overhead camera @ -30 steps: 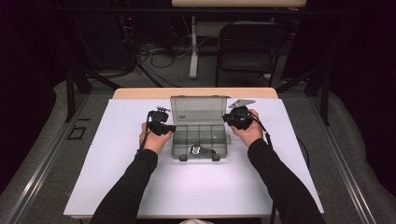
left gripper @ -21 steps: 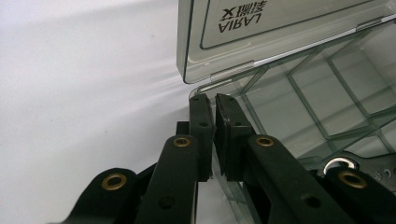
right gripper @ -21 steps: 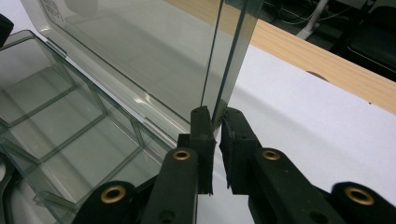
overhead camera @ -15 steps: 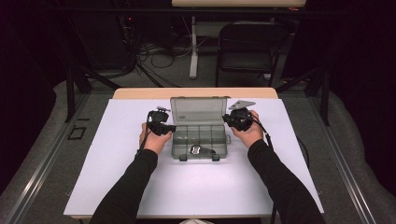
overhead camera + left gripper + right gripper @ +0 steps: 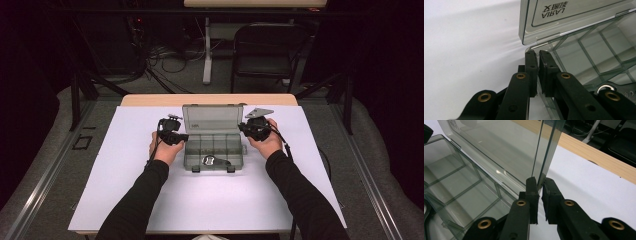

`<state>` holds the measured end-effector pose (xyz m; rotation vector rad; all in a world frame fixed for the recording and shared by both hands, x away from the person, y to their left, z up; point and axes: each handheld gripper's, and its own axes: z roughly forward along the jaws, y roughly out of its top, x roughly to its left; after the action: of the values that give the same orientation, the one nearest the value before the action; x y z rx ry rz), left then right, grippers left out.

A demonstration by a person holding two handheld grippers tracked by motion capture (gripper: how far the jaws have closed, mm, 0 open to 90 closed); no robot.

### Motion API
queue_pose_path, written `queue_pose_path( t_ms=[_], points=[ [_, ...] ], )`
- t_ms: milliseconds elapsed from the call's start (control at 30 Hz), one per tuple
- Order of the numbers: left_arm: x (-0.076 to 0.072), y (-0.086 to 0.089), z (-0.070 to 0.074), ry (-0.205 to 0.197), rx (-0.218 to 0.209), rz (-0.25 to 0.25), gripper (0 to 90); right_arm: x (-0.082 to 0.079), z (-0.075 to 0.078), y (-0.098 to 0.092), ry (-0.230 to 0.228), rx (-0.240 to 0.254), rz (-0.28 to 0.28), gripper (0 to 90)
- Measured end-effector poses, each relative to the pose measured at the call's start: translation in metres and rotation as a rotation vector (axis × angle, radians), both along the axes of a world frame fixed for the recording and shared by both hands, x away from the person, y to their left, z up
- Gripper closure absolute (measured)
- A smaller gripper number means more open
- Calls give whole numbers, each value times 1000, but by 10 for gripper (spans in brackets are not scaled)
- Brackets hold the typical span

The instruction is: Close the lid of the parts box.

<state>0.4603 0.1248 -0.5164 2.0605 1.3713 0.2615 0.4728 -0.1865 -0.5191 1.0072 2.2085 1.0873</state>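
- Two black two-jaw grippers flank a smoky clear plastic compartment box (image 5: 210, 145) at the middle of the white table (image 5: 125, 165), its lid (image 5: 212, 119) standing upright at the back.
- Nothing visible has moved over the last second; both hands stay put, so I judge this a pause with the box held open.
- Left gripper (image 5: 181, 137): jaws clenched almost together on the left wall of the tray (image 5: 584, 50), near the hinge corner.
- Right gripper (image 5: 243, 127): jaws pinch the lid's side edge, which drops between them.
- A dark metal item (image 5: 210, 161) lies in the front compartment; I cannot identify it.
- Raised lettering (image 5: 554, 11) on the lid, seen inverted, looks like "AIRAJ" with two characters I cannot read.
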Motion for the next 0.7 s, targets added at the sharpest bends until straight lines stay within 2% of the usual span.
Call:
queue_pose_path(
  t_ms=[133, 267, 367, 533, 700],
  points=[
    [1, 1, 3, -1, 2, -12, 859, 0, 0, 0, -1, 3, -1, 837],
    [1, 5, 15, -14, -24, -10, 833, 0, -1, 0, 1, 7, -4, 837],
    [-1, 9, 36, -43, -47, -19, 832, -1, -1, 0, 1, 10, -6, 837],
    [-3, 11, 73, -101, -34, -36, 887, -1, -1, 0, -5, 11, -7, 837],
    [-2, 3, 102, -127, -8, -52, 900, -2, -2, 0, -9, 8, -9, 837]
  ],
)
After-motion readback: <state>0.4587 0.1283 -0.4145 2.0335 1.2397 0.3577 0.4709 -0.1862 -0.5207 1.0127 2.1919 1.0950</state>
